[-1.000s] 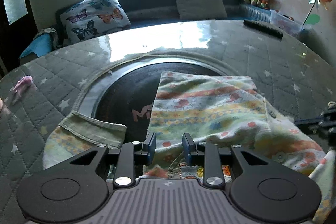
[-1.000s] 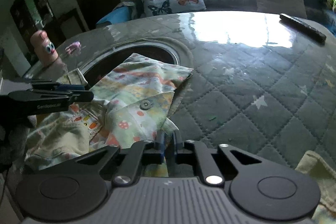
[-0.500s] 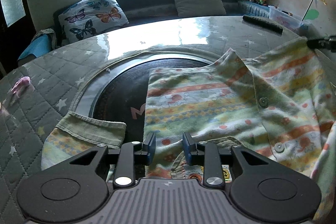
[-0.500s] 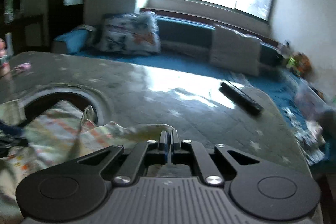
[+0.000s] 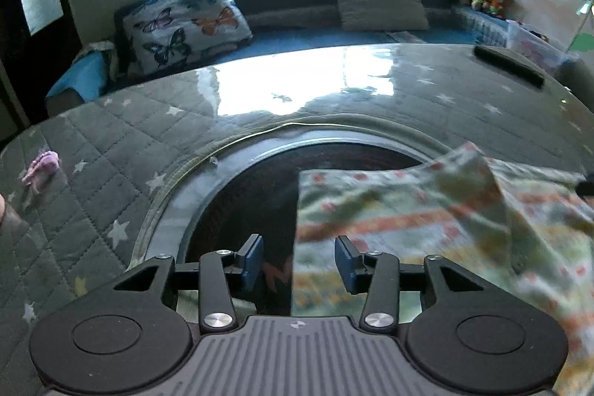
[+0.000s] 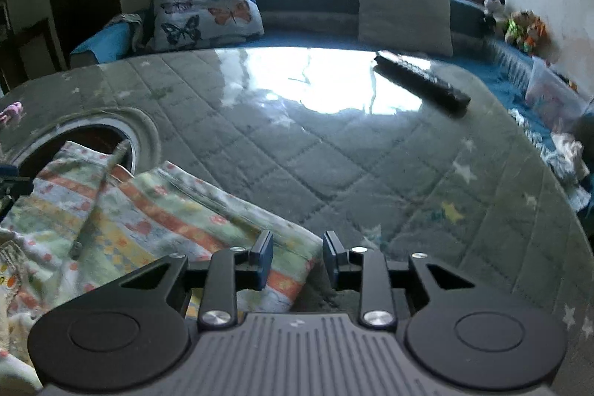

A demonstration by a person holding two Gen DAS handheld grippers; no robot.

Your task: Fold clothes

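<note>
Through my left claw (image 5: 299, 264) I see the shirt (image 5: 427, 221) lying flat across the dark round inset (image 5: 237, 203) of the table (image 5: 111, 151), its straight left edge running between my blue pads (image 5: 252, 260). My jaws have just been opening; they stand spread, and the cloth's edge lies between them without either pad pressing on it. It is blurred, so I cannot make out the buttons here.

Through my right claw (image 6: 297, 260) the shirt's right hem (image 6: 297, 270) rests on the quilted cover, its corner between the pads. These jaws too have just been opening and are parted, the fabric loose under them, not pinched. A remote (image 6: 419, 86) lies well apart, toward the sofa.

I judge the cloth thin, soft and light: it will sag and slide on the glossy cover, and it creases wherever I drop it. For the next fold I would pinch at hem corners or seams, both claws level, and keep it taut.
</note>
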